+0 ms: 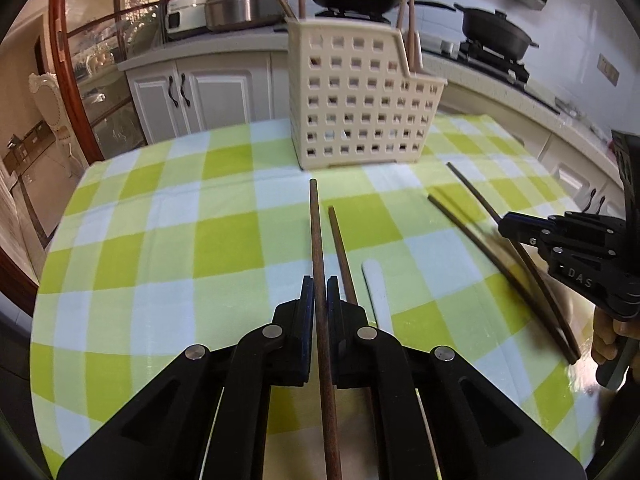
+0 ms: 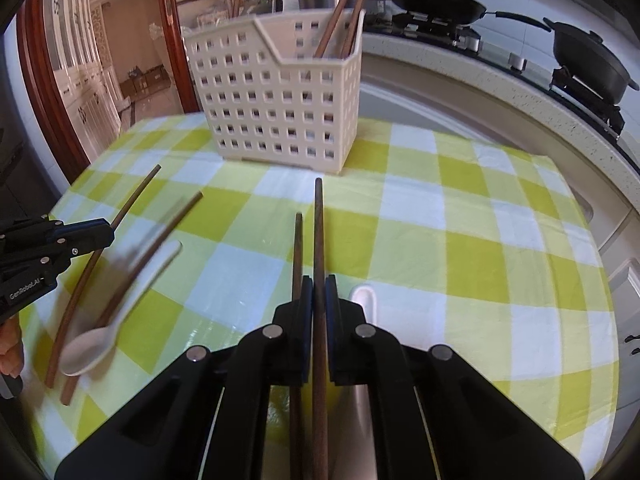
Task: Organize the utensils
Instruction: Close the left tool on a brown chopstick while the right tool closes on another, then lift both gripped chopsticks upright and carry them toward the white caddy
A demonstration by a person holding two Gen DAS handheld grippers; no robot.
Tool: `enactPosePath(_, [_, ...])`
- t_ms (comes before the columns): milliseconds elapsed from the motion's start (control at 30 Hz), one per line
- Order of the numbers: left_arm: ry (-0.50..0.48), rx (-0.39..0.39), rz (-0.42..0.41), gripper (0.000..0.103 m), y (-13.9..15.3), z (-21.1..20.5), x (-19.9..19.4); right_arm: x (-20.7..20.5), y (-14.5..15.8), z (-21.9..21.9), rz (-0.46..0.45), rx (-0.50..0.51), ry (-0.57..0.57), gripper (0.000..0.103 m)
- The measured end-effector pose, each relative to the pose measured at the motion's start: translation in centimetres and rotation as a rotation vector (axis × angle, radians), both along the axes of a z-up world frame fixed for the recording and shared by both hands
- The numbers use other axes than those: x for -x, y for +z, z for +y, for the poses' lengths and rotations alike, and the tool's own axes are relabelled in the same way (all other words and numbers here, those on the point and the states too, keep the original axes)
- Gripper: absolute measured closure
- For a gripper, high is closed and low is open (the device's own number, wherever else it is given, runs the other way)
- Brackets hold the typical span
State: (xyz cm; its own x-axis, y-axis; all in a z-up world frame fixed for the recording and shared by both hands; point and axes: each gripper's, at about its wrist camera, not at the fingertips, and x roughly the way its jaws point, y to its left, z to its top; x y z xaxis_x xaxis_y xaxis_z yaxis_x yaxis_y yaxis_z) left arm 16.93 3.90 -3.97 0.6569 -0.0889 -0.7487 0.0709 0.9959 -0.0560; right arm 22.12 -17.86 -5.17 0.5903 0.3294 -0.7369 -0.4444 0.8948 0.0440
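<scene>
Left wrist view first: the left tongs [image 1: 320,280] are pinching one dark chopstick [image 1: 316,240], which runs straight out toward the cream basket [image 1: 360,100] at the far side of the bench [image 1: 160,240]. Its twin [image 1: 340,248] lies just right of the tongs on the checked cloth, with a white spoon handle [image 1: 376,292] beside that.

Over in the right wrist view, the right tongs [image 2: 319,280] are clamped on another chopstick [image 2: 319,232], its partner [image 2: 298,248] lying loose just left, and a second white spoon [image 2: 362,300] peeking out on the right.

Progress-wise I'd say roughly midway: a few chopsticks already stand in the basket, but two chopsticks are only just gripped, and two more plus both spoons still need to go in.
</scene>
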Motion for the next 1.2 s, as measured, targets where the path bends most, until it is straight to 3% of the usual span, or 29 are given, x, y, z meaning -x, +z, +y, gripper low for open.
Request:
enactPosePath(233, [0.021,0.049,-0.071,0.098,2.9,1.2,1.3,1.8,3.7,-1.2,-0.071,-0.057,-0.016,0.097])
enactPosePath(467, [0.016,0.045,-0.126,0.098,5.0,1.1,2.6,3.3,6.5,-2.2,-0.126,-0.094,-0.025,0.097])
enactPosePath(667, [0.022,0.062,-0.04,0.097,2.5,1.9,1.5,4.5,8.2,-3.2,-0.162,-0.136,-0.039,0.097])
enactPosePath(1000, [0.039,-0.007,0.109,0.096,-2.7,1.7,-1.4,5.3,9.1,-3.4,-0.173,-0.163,-0.026,0.097])
enactPosePath(1133, [0.029,-0.029,0.124,0.084,-3.1,1.3,-1.7,5.4,9.1,-3.1,-0.172,-0.167,-0.015,0.097])
enactPosePath(1200, [0.028,-0.033,0.124,0.084,-3.1,1.1,-1.7,5.5,9.1,-3.0,-0.172,-0.166,-0.013,0.097])
